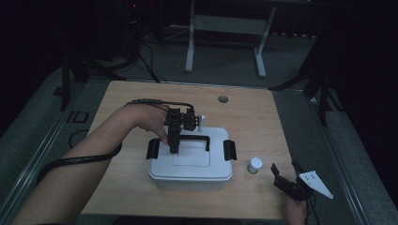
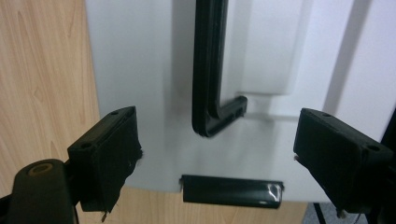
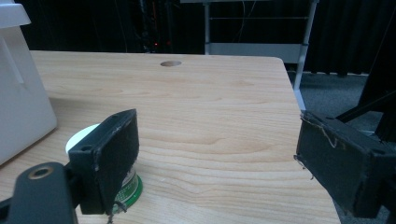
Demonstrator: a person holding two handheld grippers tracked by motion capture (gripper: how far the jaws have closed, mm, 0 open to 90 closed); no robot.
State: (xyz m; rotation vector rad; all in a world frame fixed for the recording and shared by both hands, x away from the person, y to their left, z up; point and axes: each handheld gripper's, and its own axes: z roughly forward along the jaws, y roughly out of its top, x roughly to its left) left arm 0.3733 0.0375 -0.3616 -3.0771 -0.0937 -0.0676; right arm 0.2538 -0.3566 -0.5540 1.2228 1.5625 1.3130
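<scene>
While the left tool (image 2: 212, 154) hovers open, the handle (image 2: 208, 70) lies between its jaws.

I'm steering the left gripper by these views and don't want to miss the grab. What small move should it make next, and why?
Probably ease the left gripper a little farther down, then close. Its jaws stand open above the white box's lid, and the black handle lies between them and farther on, not yet between the pads. The right gripper rests open beside the small white-capped jar.
</scene>
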